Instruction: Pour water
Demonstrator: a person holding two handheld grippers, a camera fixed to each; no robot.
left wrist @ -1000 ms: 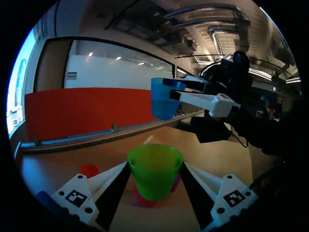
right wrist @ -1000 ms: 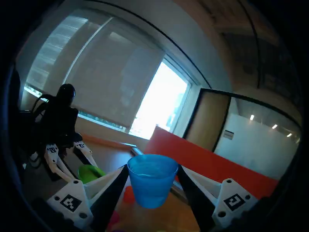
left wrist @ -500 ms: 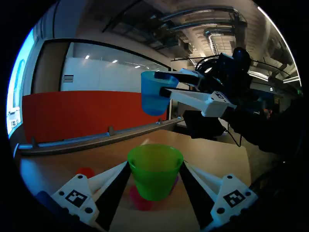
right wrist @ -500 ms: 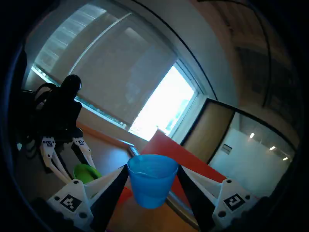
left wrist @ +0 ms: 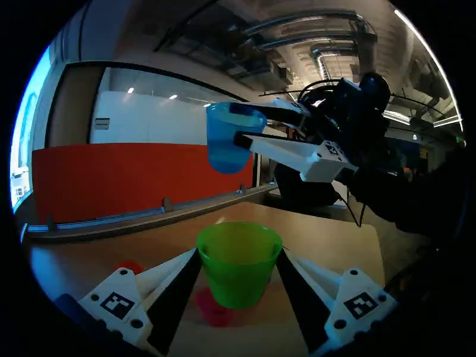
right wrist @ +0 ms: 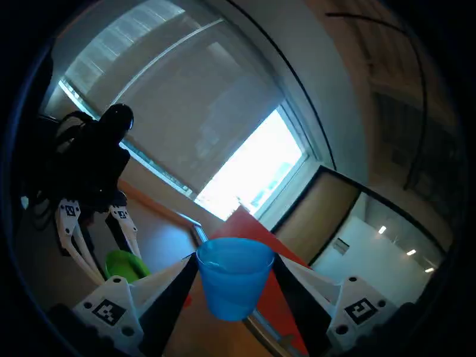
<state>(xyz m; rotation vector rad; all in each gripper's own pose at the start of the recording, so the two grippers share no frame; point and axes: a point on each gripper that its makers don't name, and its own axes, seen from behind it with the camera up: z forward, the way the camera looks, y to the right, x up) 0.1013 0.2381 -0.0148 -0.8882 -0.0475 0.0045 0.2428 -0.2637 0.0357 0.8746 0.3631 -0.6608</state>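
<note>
In the left gripper view, we see the left gripper (left wrist: 238, 260) with its two fingers pressed against the sides of a bright green plastic cup (left wrist: 239, 271), which it holds low over the pale wooden table (left wrist: 333, 238); we cannot tell whether the cup's base rests on the surface. Its inside looks empty as far as we can see. A small pink object (left wrist: 211, 309) lies on the table just behind the cup, and a small red object (left wrist: 128, 266) lies farther off to the side. Above and beyond the green cup, the right gripper (left wrist: 237, 124) clamps a translucent blue plastic cup (left wrist: 226, 143), raised well clear of the table and close to upright, with no stream leaving its rim. Its lower part looks darker, which we take to be water. In the right gripper view, the right gripper (right wrist: 235, 268) has both fingers closed on the blue cup (right wrist: 234, 288), and a faint line inside the rim suggests liquid. Lower down and to one side, the left gripper (right wrist: 116, 262) holds the green cup (right wrist: 122, 266) over the table. We judge that both cups are gripped and the blue one is lifted, but the pour has not begun. What remains is to bring the blue rim over the green cup, tilt it and empty it.
</note>
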